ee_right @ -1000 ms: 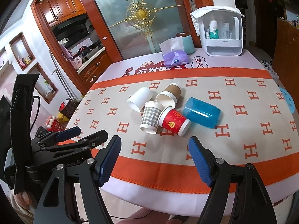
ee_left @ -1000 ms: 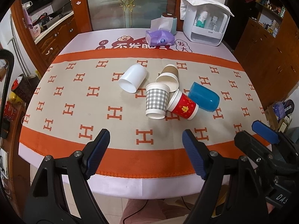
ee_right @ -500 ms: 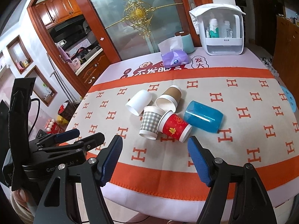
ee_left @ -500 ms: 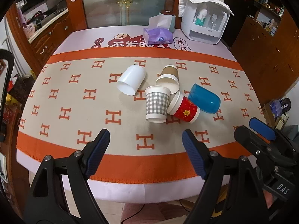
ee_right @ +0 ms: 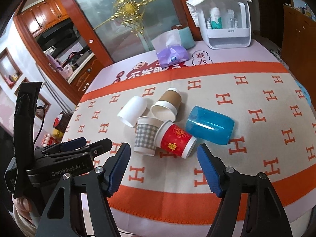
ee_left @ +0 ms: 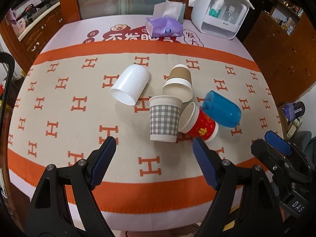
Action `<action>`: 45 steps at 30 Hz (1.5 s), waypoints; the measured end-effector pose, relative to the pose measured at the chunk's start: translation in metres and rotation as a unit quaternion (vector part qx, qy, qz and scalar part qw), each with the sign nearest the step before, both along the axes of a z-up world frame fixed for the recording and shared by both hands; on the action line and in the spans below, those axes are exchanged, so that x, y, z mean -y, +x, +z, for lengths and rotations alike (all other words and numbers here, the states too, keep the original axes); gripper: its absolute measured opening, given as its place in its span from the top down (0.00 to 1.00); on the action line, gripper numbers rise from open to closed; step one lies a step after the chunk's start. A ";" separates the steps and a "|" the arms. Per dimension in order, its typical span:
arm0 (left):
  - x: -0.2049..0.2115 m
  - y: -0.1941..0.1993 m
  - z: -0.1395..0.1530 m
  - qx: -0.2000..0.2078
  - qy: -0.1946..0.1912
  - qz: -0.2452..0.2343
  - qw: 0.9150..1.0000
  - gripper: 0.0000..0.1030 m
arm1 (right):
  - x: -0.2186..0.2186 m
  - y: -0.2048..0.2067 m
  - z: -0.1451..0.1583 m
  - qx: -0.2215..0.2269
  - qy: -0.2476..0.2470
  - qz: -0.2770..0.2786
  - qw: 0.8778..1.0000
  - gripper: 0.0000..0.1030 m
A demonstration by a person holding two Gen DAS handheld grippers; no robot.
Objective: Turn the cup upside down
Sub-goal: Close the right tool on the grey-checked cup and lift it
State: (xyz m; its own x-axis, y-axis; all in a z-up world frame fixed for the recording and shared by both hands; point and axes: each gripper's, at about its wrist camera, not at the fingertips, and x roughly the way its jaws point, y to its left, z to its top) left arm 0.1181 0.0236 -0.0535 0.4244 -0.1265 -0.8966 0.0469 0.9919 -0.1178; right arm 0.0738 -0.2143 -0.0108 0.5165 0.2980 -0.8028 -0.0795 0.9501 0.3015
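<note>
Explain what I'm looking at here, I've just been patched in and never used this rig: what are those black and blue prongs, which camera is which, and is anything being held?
No robot arm here: a person holds a two-finger clamp in each hand, with a fisheye camera looking along its fingers. The prongs are those fingers. In the left wrist view you see the left gripper; in the right wrist view, the right gripper. Both are open and hold nothing.

On the patterned cloth sit five cups in a cluster: a checked cup standing on its base, and four on their sides: white cup, brown cup, red cup, blue cup. Behind are a tissue pack and a white organiser.
</note>
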 end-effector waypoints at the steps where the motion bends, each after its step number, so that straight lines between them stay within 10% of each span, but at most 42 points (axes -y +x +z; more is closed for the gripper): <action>1: 0.000 0.003 -0.004 -0.003 -0.001 0.000 1.000 0.24 | 0.001 0.004 -0.004 -0.004 -0.001 -0.003 1.000 0.31; 20: -0.006 0.092 -0.111 -0.109 -0.052 0.018 0.993 0.24 | 0.002 0.067 -0.100 -0.086 0.002 -0.040 0.995 0.31; 45: -0.005 0.108 -0.138 -0.113 -0.077 0.027 0.990 0.42 | 0.002 0.084 -0.130 -0.123 0.009 -0.056 0.991 0.33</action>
